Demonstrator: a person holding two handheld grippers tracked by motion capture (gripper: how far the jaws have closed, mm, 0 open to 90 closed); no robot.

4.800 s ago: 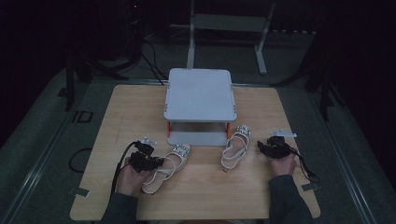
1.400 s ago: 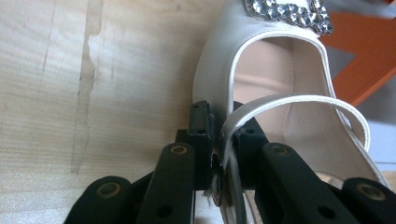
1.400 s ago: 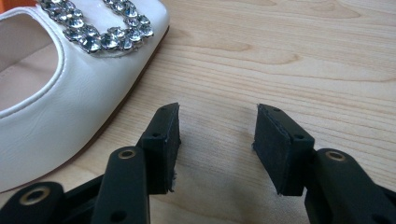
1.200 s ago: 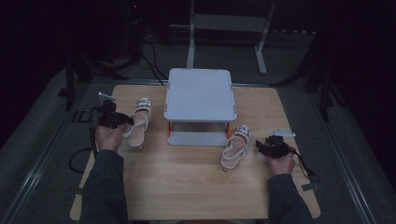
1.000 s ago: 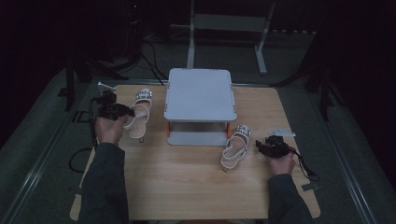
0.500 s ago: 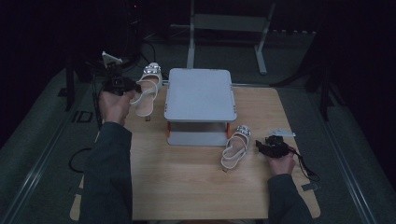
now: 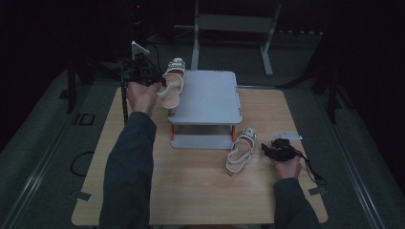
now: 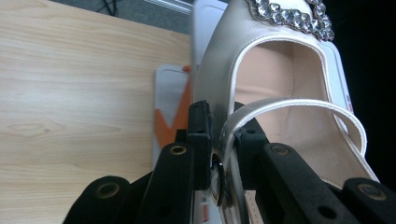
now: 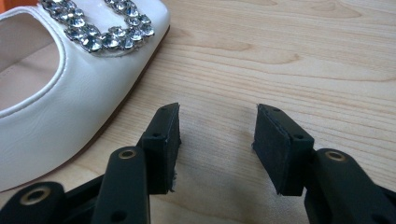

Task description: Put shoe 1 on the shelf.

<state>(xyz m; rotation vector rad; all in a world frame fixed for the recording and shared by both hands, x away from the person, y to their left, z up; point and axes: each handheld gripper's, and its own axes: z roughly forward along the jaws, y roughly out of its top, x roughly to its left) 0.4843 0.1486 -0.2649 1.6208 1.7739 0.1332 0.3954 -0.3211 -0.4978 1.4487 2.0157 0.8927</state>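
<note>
A white sandal with a rhinestone buckle (image 7: pixel 173 86) hangs in the air at the left edge of the grey two-level rack (image 7: pixel 210 98). My left gripper (image 7: pixel 160 85) is shut on it. In the left gripper view the jaws pinch the heel strap of that sandal (image 8: pixel 280 93), with my left gripper (image 8: pixel 223 126) above the wooden table. The second sandal (image 7: pixel 240 151) lies on the table in front of the rack's right corner. My right gripper (image 7: pixel 267 150) rests just right of it. In the right gripper view my right gripper (image 9: pixel 217 135) stands open over bare wood, with the second sandal (image 9: pixel 56 93) beside its left jaw.
The rack stands at the back middle of the wooden table (image 7: pixel 200 191) on orange legs (image 7: pixel 172 136). A small white card (image 7: pixel 286 135) lies behind the right hand. Dark floor and metal stands surround the table.
The left hand has lifted its sandal from the table's left side up and toward the back, to the rack's top left edge. The right hand and second sandal have stayed put.
</note>
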